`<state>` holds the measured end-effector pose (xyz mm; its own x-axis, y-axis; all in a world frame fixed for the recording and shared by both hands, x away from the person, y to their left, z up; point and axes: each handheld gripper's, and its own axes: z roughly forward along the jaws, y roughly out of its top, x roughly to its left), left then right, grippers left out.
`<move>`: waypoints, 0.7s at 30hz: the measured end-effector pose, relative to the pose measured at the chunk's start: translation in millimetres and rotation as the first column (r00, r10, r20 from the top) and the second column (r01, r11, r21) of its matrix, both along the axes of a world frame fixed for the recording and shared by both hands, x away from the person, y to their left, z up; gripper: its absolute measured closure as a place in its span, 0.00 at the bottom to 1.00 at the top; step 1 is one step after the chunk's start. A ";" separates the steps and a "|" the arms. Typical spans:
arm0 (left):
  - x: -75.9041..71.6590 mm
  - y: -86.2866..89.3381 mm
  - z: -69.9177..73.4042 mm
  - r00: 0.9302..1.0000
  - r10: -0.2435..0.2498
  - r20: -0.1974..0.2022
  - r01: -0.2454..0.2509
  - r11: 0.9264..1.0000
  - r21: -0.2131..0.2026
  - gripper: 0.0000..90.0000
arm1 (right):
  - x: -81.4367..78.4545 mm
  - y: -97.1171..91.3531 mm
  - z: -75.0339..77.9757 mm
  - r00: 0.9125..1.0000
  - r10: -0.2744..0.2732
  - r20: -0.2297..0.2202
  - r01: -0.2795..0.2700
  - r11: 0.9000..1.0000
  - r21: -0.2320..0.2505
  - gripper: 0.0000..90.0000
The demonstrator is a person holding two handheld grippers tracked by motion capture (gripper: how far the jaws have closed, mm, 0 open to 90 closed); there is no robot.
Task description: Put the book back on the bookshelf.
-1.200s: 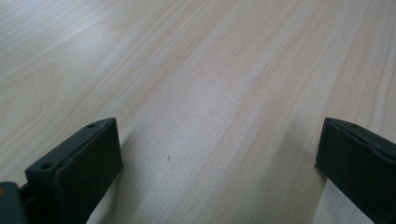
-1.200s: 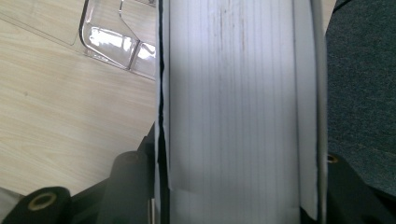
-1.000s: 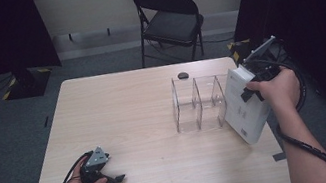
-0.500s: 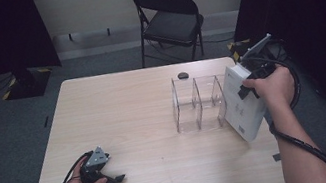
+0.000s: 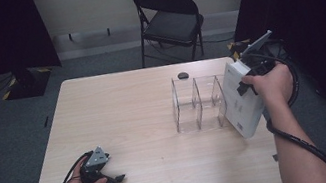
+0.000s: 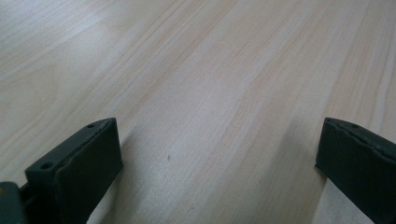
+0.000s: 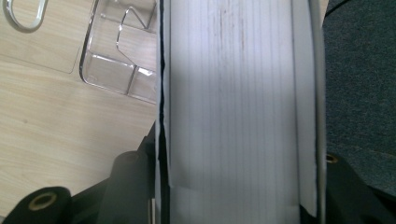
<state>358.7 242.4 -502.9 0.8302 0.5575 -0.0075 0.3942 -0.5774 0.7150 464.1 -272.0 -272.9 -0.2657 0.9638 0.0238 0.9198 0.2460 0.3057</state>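
High view puts the pale wooden table (image 5: pixel 136 121) across the middle of the frame, its grain running in long light streaks, with grey carpet around it and a black folding chair (image 5: pixel 170 21) at the upper centre. At the right of the frame the right gripper (image 5: pixel 250 87) clamps a thick white book (image 5: pixel 241 103), a rectangular block tilted with its upper end leaning away from the person and its lower corner hanging just past the table's right edge. Just left of the book stands a clear plastic file rack (image 5: pixel 198 103), three upright see-through dividers on a flat base; whether book and rack touch cannot be told. A small dark oval object (image 5: pixel 182 75) lies on the table just above the rack.

Right gripper view looks along the book's page edge (image 7: pixel 233 102), a broad white band of fine parallel lines with a few faint brown marks, flanked by smooth covers; the two black jaws press against the covers at the lower left and lower right. The rack's glossy base (image 7: pixel 116 60) shows at the upper left.

At the lower left of the high view the left gripper (image 5: pixel 115 180) rests on the table in the person's hand, a grey three-cornered plate on top. Left gripper view shows its matte black jaws standing wide apart over bare wood (image 6: pixel 219 93), holding nothing
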 end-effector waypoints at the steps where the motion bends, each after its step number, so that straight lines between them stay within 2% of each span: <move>1: 0.0 0.0 0.0 1.000 0.000 0.000 0.000 1.000 0.000 0.00 | 0.3 -0.2 0.0 1.000 -0.008 -0.003 0.008 1.000 0.004 0.58; 6: 0.0 0.0 0.0 1.000 0.000 0.000 0.000 1.000 0.000 0.00 | 2.7 4.0 -1.7 1.000 -0.016 0.003 0.016 1.000 -0.010 0.58; 21: 0.0 0.0 0.0 1.000 0.000 0.000 0.000 1.000 0.000 0.00 | 10.8 6.3 -10.1 0.998 -0.059 0.005 0.059 0.998 -0.008 0.58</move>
<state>358.8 242.4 -502.9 0.8303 0.5572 -0.0075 0.3942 -0.5777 0.7148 474.9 -265.7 -283.0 -0.2084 0.9779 0.0143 0.9313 0.1940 0.3082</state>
